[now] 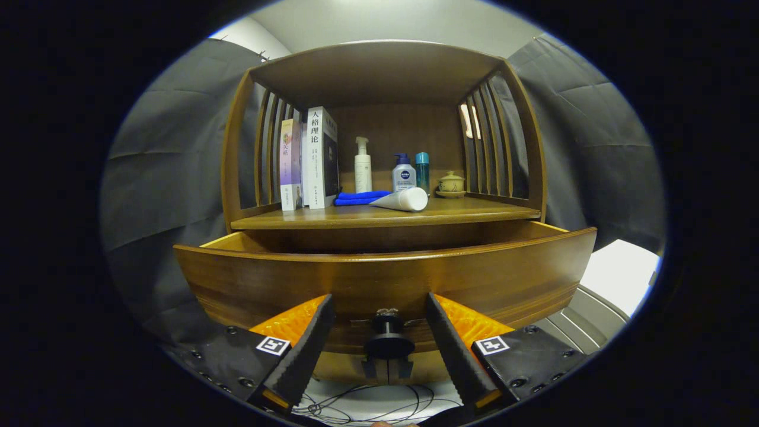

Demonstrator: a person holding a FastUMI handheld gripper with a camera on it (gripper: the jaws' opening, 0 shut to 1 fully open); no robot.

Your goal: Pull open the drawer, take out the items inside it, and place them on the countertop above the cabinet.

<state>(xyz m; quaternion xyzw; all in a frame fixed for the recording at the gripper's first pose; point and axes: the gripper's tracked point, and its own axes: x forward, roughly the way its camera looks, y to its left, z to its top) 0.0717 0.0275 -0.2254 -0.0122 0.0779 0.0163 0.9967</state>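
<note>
With the drawer pulled out and my fingers spread loose around its knob, untouching, I must next lift over its front to reach inside.

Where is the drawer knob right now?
The drawer knob sits low on the pulled-out drawer front, between the open gripper's fingers, touching neither.

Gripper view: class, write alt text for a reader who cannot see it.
The gripper is open, its fingers either side of the knob of a pulled-out wooden drawer. On the countertop above stand books, bottles, a blue cloth and a lying white tube.
</note>
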